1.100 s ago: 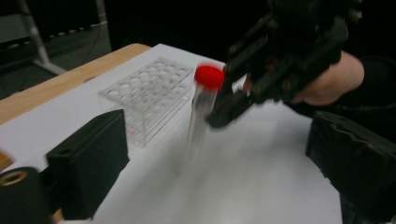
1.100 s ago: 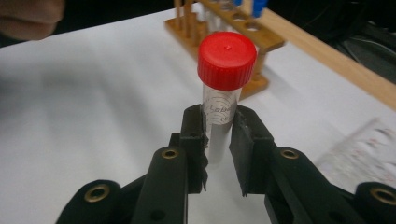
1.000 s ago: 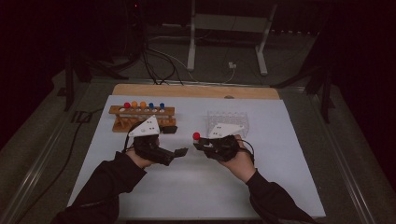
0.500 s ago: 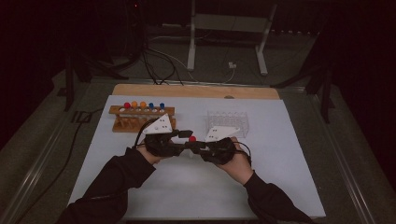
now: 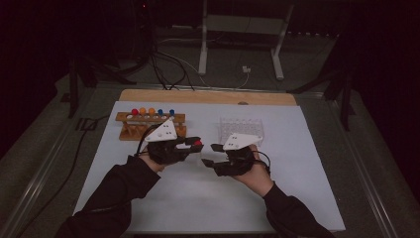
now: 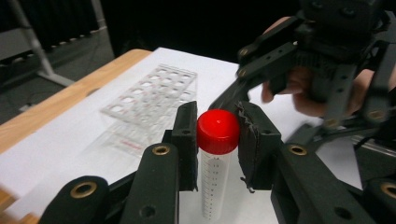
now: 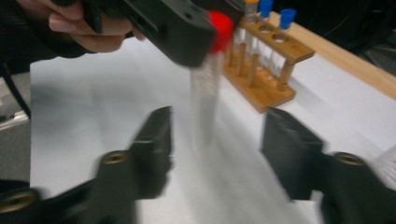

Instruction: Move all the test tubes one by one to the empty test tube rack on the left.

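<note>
handover step: your left gripper [image 6: 217, 140] pinches the red cap of the tube [image 6: 214, 186] in mid-air between both hands; right gripper [image 7: 215, 144] jaws have just been opening, tube free between them. withdraw right hand straight back, keep left grip steady.

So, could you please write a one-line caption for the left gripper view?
Left gripper clamps the red-capped tube by its cap; right gripper beyond, clear rack behind.

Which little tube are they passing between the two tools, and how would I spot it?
Start at the white mat. In front of the wooden rack, the left gripper pinches a clear tube by its cap. It alone has left the rack, and its cap is red.
</note>
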### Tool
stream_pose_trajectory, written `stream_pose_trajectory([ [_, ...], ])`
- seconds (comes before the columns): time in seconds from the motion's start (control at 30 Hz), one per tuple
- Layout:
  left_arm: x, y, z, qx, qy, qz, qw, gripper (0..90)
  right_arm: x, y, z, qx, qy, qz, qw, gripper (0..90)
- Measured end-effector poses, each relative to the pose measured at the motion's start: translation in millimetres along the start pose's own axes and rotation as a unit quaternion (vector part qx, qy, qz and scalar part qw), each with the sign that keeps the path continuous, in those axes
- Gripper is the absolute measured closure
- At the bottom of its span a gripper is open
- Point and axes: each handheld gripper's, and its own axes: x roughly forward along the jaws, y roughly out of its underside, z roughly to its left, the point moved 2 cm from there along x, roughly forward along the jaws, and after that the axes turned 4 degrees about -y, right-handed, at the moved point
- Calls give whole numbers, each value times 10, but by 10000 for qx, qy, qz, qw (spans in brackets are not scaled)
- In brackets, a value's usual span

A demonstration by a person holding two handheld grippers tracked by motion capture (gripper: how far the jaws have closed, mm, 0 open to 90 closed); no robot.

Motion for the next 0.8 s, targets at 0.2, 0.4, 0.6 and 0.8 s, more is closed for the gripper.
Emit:
stream_pose_trajectory([
  [0.2,-229,16,133,-76,-350,-32,9994,716,-105,28,-36,180,116,-178,9996,136],
  [0.4,-487,78,298,-192,-757,-21,9969,716,-180,73,-74,283,77,-271,9992,1],
  [0.6,-758,140,466,-374,-1215,-85,9919,716,-229,92,-79,235,217,-353,9989,1],
  [0.8,-1007,165,638,-439,-1652,-42,9853,716,-247,98,-83,225,222,-421,9986,1],
])
